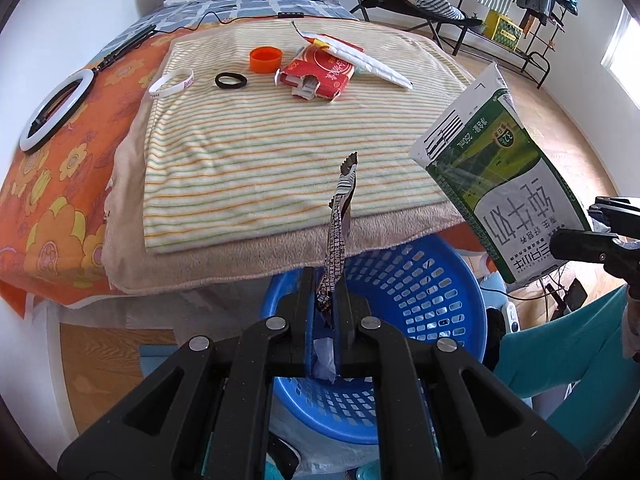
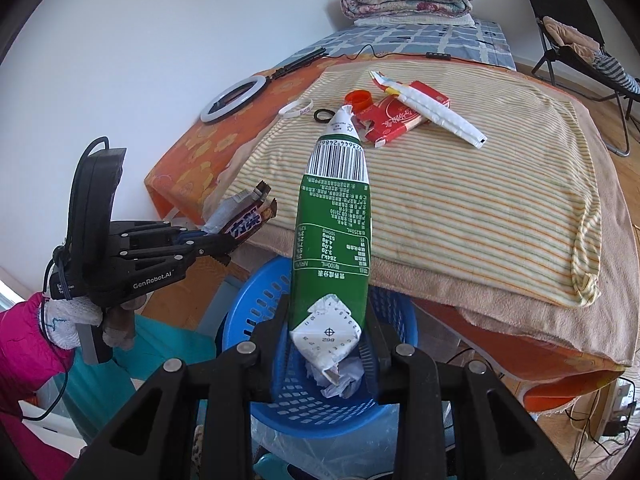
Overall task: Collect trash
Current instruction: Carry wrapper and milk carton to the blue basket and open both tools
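Green-and-white flattened milk carton (image 2: 334, 236), clamped in the right gripper (image 2: 326, 332); crumpled brown snack wrapper (image 1: 338, 236), pinched in the left gripper (image 1: 325, 300). Both are poised above the blue perforated plastic basket (image 1: 420, 280).

A white ring light (image 1: 56, 112) lies on the orange floral sheet (image 1: 52, 200), near a white wristband (image 1: 171, 83).
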`<action>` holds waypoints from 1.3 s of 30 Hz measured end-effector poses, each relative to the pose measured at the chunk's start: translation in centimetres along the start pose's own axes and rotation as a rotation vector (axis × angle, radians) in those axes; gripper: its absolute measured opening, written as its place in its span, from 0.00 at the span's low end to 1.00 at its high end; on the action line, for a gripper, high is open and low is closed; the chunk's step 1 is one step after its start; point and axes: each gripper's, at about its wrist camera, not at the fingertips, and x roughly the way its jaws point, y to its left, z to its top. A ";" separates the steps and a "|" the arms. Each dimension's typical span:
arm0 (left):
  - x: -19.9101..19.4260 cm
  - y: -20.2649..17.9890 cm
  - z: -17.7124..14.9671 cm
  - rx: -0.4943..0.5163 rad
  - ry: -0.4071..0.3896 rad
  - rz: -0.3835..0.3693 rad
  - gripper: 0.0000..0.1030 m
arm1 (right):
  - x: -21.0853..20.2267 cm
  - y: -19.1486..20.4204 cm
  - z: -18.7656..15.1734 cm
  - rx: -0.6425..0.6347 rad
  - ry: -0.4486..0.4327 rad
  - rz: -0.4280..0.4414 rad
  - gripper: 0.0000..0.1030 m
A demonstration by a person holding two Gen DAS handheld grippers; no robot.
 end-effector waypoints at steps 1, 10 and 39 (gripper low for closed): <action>0.2 -0.2 -0.4 0.002 0.008 -0.003 0.05 | 0.2 0.1 -0.4 0.001 0.008 0.001 0.30; 2.5 -1.2 -2.8 0.025 0.080 -0.017 0.05 | 2.3 0.6 -2.5 -0.009 0.078 0.008 0.30; 7.1 -1.7 -6.1 0.039 0.248 -0.020 0.05 | 7.5 0.4 -5.2 -0.017 0.239 0.026 0.34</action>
